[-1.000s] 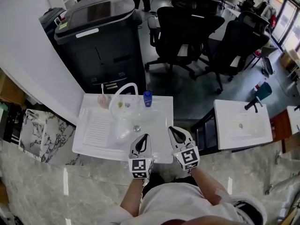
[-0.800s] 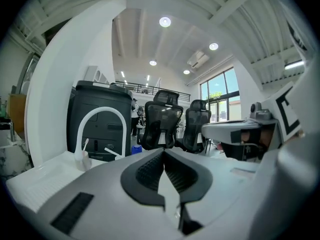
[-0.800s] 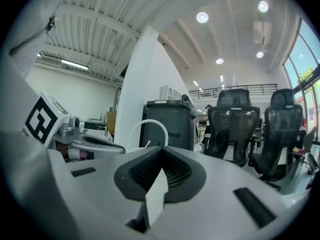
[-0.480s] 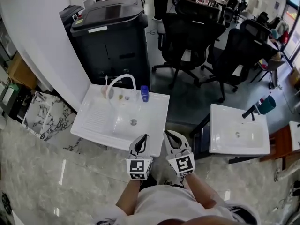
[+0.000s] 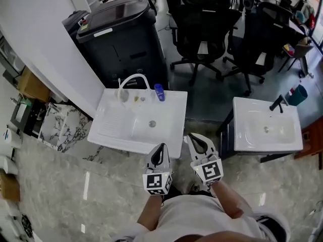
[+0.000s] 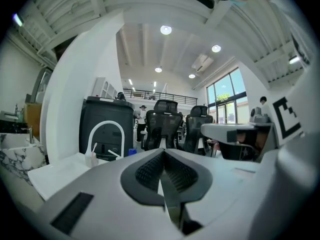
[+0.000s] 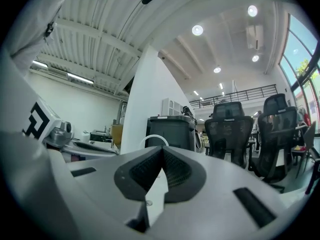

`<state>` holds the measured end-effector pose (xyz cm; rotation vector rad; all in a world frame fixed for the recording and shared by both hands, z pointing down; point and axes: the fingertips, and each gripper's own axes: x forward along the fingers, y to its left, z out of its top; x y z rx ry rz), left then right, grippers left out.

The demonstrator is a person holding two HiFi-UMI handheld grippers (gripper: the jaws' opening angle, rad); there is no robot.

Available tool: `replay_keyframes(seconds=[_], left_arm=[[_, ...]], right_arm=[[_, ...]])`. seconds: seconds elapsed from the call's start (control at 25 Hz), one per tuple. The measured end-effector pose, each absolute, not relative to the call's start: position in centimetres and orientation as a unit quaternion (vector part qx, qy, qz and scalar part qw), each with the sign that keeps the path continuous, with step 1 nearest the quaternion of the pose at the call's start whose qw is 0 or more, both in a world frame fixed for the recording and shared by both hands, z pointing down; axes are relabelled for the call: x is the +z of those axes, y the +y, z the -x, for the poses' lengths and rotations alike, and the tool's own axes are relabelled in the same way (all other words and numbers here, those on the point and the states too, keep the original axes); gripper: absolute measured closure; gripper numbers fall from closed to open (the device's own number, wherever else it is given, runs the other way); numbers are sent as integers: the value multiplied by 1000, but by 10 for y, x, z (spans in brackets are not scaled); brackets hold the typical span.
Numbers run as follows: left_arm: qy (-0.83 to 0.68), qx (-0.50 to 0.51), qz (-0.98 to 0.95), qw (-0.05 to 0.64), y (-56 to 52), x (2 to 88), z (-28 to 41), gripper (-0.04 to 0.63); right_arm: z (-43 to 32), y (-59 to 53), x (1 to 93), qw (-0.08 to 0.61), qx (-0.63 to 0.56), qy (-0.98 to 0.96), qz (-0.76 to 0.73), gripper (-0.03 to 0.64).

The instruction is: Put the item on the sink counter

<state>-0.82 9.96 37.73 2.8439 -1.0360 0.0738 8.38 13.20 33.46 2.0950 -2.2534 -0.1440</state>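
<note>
A glossy marble-patterned floor runs under an open office, with a white wall rising to the left of the white sink counter (image 5: 113,130). Well left of the counter, a veined stone slab (image 5: 59,127) leans near a cardboard box (image 5: 31,86). Behind the counter stands a large black copier (image 5: 121,32).

Along the counter's back ledge, from left to right, are a pale cup (image 5: 122,94) holding a toothbrush, an arched white faucet (image 5: 134,78) and a small blue bottle (image 5: 159,92). Which of these is the task's item cannot be told. The basin in front of them shows only its drain.

Just in front of the counter's near edge hangs the left gripper (image 5: 160,150), with its jaws pressed together and nothing between them. Off the counter's near right corner is the right gripper (image 5: 194,141), likewise closed and empty. Both are held by a person in a light top.

Behind and to the right of the counter are black office chairs (image 5: 204,26). Well to its right stands a second white sink (image 5: 252,135) with a black tap (image 5: 276,103), and a teal bin (image 5: 299,94) lies beyond that.
</note>
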Motion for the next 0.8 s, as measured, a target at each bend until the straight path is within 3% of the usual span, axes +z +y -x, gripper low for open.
replay_keyframes(seconds=[0.32, 0.8], left_arm=[[-321, 26, -947, 21, 85, 354, 1, 586], [-345, 18, -938, 25, 73, 348, 21, 586]], right_arm=[[-88, 128, 316, 16, -60, -714, -697, 612], [-71, 115, 320, 24, -56, -723, -688, 612]])
